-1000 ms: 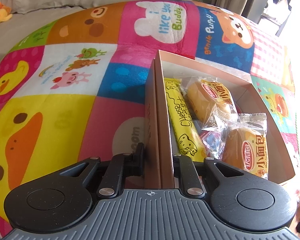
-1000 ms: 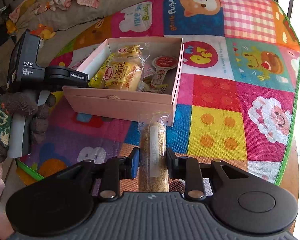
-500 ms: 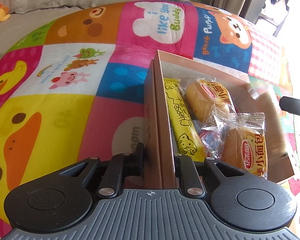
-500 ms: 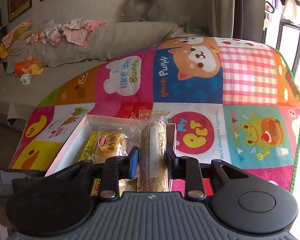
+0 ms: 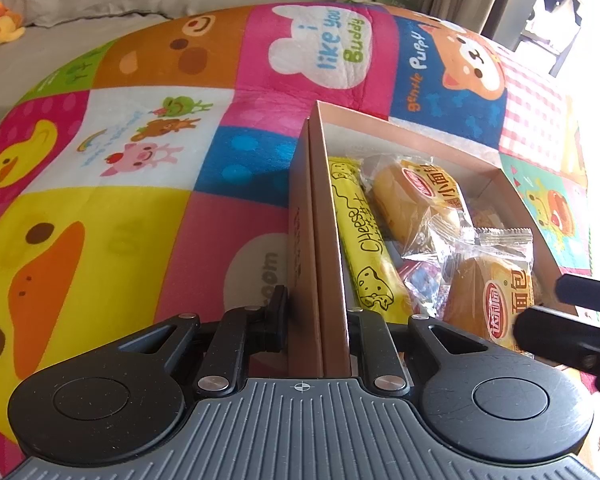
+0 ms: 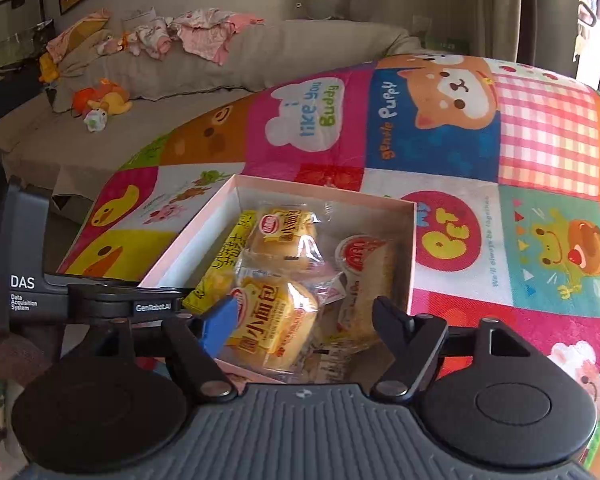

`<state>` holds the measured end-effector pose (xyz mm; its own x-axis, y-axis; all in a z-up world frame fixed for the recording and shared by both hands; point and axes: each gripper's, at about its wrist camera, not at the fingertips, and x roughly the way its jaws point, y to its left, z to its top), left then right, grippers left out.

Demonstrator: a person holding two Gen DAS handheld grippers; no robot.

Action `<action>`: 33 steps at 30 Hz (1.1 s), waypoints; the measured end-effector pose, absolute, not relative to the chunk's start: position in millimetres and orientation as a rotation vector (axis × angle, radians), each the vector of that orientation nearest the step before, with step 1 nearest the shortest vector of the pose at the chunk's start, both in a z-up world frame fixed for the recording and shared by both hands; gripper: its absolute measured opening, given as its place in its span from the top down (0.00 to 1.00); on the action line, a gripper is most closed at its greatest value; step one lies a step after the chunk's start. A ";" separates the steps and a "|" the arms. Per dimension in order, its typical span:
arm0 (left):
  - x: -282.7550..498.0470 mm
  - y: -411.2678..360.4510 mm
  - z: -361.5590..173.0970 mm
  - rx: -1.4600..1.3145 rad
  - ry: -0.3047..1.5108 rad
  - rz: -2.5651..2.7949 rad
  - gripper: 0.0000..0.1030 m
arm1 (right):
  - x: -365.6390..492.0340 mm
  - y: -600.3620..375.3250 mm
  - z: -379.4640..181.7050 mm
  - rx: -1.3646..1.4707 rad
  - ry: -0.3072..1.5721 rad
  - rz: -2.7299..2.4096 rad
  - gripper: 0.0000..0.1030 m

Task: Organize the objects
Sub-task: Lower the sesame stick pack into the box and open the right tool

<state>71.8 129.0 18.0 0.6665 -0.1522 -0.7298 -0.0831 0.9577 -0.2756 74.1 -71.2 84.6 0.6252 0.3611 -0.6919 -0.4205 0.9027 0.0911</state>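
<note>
A pink cardboard box [image 5: 324,200] sits on a colourful play mat. My left gripper [image 5: 318,316] is shut on the box's near side wall. The box holds a yellow cheese stick [image 5: 364,240], wrapped small breads [image 5: 420,196] and other snack packets. In the right wrist view, my right gripper [image 6: 304,320] is open and empty just above the near end of the box [image 6: 410,248], over a bread packet [image 6: 272,320]. The grain bar packet [image 6: 332,364] lies in the box below it, mostly hidden. My right gripper's fingers [image 5: 580,320] show at the left wrist view's right edge.
The play mat [image 6: 540,160] covers a wide surface around the box. A beige sofa [image 6: 180,68] with clothes and plush toys runs along the back. The left gripper's body [image 6: 24,280] sits left of the box.
My right gripper carried the grain bar packet over the box, opened and let it go into the box. My left gripper kept its hold on the box wall.
</note>
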 end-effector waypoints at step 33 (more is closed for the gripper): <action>70.1 130.1 17.5 -0.301 0.841 -0.057 0.80 | 91.5 -75.8 47.9 -0.092 0.851 0.443 0.42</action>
<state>70.1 130.1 17.5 0.6678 -0.1675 -0.7253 -0.0688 0.9563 -0.2842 91.5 -75.8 47.9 0.5742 0.3415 -0.7441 -0.4137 0.9053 0.0962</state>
